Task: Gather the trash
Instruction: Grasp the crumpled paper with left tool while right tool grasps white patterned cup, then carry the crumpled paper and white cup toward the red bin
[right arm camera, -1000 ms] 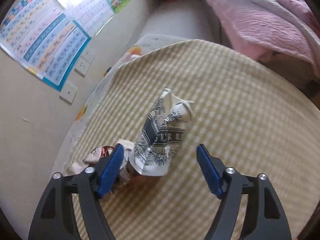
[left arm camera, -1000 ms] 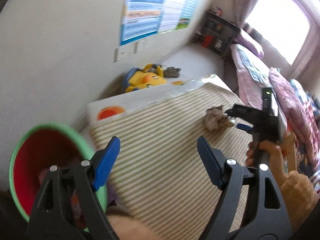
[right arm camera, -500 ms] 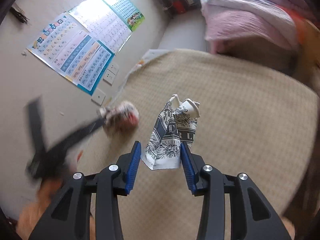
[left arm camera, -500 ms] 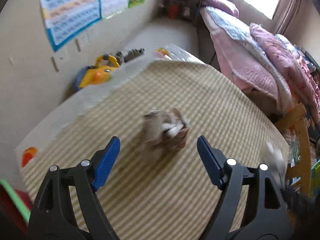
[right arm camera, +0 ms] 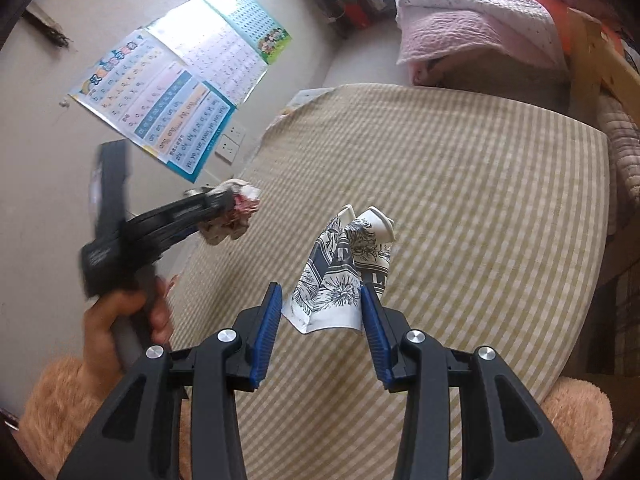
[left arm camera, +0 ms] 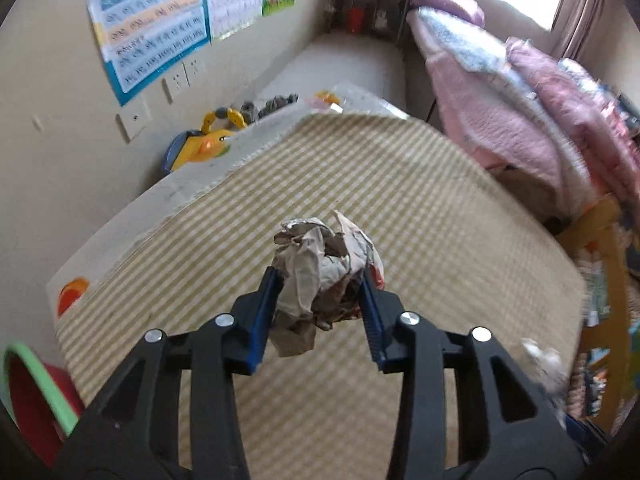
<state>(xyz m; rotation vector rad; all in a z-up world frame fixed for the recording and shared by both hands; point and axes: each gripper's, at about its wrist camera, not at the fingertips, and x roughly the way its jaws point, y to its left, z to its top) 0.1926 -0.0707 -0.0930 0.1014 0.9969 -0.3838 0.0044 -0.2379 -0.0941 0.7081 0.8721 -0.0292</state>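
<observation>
**Trash in both tools**

Left tool (left arm camera: 320, 300) has just been closing and is pinching a ball of crumpled paper (left arm camera: 320, 268) above the striped table (left arm camera: 400, 200). Right tool (right arm camera: 322, 312) is squeezing a squashed paper cup (right arm camera: 344, 272). A red bin (left arm camera: 32, 396) is sitting at eight o'clock in the left view.

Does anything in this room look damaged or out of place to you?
Only the trash itself. The flattened black-and-white printed paper cup in the right gripper is crushed out of shape, and the left gripper pinches a crumpled brownish paper wad. Nothing is spilled on the yellow checked tablecloth.
</observation>
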